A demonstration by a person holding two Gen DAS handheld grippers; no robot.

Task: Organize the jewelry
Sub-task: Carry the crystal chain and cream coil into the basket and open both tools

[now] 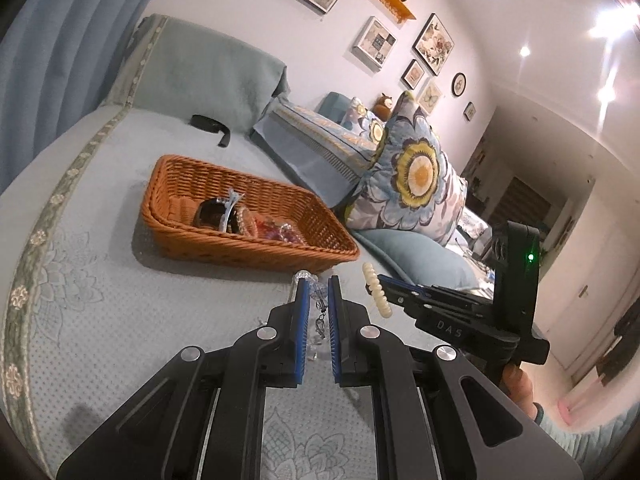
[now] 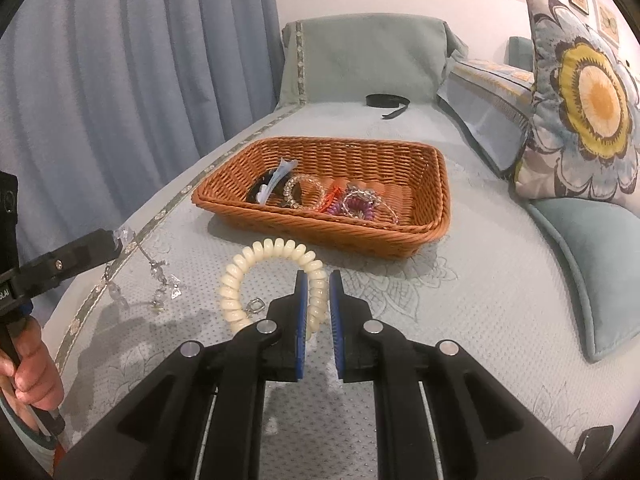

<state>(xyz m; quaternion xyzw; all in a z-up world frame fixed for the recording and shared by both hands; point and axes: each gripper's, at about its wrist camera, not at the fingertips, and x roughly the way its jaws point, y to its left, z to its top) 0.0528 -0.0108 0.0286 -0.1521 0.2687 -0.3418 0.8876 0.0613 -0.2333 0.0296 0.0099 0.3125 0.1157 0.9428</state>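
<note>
One wicker basket (image 2: 400, 240), one cream coil bracelet (image 2: 256, 258), one crystal bracelet (image 2: 160, 280), two tools.

A: What is the right gripper (image 2: 318, 280) doing?
B: It is pinching a cream spiral hair tie (image 2: 256, 276), just in front of the wicker basket (image 2: 424, 236).
A: And left of the basket?
B: The left gripper (image 2: 114, 240) is gripping a clear bead bracelet (image 2: 160, 276), which is dangling above the sofa cover (image 2: 460, 312).
A: Inside the basket?
B: Hair clips and bracelets are lying together
</note>
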